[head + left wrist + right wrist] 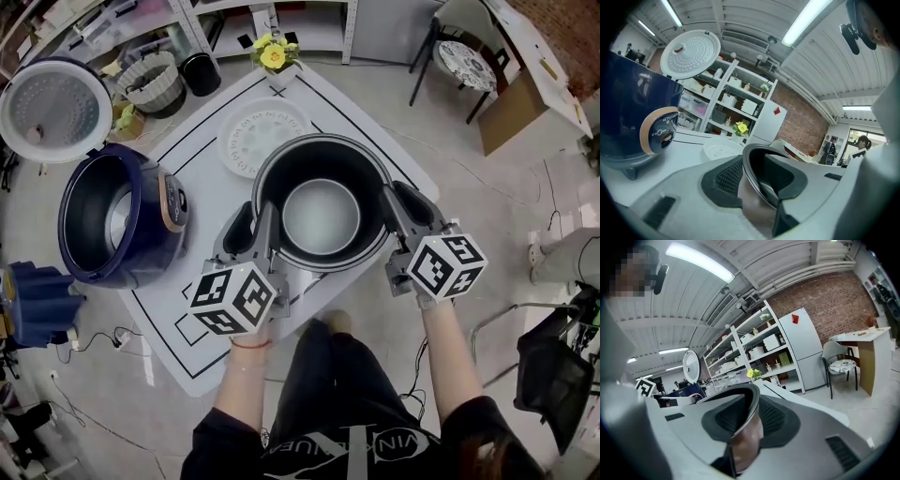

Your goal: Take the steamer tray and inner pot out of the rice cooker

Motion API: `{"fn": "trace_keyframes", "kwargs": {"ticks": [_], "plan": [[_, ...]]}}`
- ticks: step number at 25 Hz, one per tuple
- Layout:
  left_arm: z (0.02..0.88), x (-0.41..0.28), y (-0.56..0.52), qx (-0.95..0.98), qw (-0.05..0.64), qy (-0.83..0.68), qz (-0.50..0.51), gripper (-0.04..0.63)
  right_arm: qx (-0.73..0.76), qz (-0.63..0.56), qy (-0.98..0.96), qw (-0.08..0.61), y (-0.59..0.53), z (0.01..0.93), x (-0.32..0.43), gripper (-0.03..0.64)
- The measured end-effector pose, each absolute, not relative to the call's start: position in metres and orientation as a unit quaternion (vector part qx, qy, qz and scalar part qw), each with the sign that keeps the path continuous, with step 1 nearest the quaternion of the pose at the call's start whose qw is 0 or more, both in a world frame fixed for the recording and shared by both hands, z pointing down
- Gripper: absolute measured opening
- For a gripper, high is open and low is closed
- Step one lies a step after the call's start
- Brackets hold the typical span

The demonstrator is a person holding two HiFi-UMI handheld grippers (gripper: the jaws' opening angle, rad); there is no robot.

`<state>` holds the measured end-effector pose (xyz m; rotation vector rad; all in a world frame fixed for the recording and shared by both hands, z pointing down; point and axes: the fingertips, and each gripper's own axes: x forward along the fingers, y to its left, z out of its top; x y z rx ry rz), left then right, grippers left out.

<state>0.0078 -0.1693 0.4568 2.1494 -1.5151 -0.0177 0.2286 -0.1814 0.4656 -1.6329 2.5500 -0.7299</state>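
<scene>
The dark inner pot (322, 217) hangs over the white table (183, 342), gripped at opposite sides of its rim. My left gripper (260, 234) is shut on the left rim, my right gripper (397, 214) on the right rim. In the left gripper view the pot rim (752, 161) runs between the black pads (723, 180). The right gripper view shows the rim (752, 401) pinched the same way. The white steamer tray (262, 134) lies flat on the table just behind the pot. The navy rice cooker (117, 217) stands open at the left, its cavity bare.
The cooker's lid (54, 108) is swung open at the far left. A small vase of yellow flowers (274, 54) stands at the table's far edge. Shelving and baskets lie beyond; a chair (464, 61) and a cardboard box (516, 112) sit at the upper right.
</scene>
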Motion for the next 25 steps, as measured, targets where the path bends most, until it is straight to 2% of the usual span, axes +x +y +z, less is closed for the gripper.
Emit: {"fn": "trace_keyframes", "kwargs": {"ticks": [11,17,20,25], "plan": [[0.457,0.01,-0.177,0.789,0.243,-0.564,-0.004,0.133,-0.518,-0.227,0.824,0.016,-0.194,0.462,0.232,0.089],[0.458,0.012,-0.176,0.798,0.23,-0.557,-0.006,0.133,-0.507,-0.198,0.839,-0.007,-0.194,0.46,0.231,0.095],[0.457,0.012,-0.175,0.801,0.221,-0.556,-0.002,0.133,-0.51,-0.172,0.842,-0.023,-0.194,0.457,0.231,0.095],[0.442,0.004,-0.174,0.802,0.188,-0.567,0.002,0.133,-0.504,-0.155,0.85,-0.013,-0.194,0.439,0.23,0.095]]}}
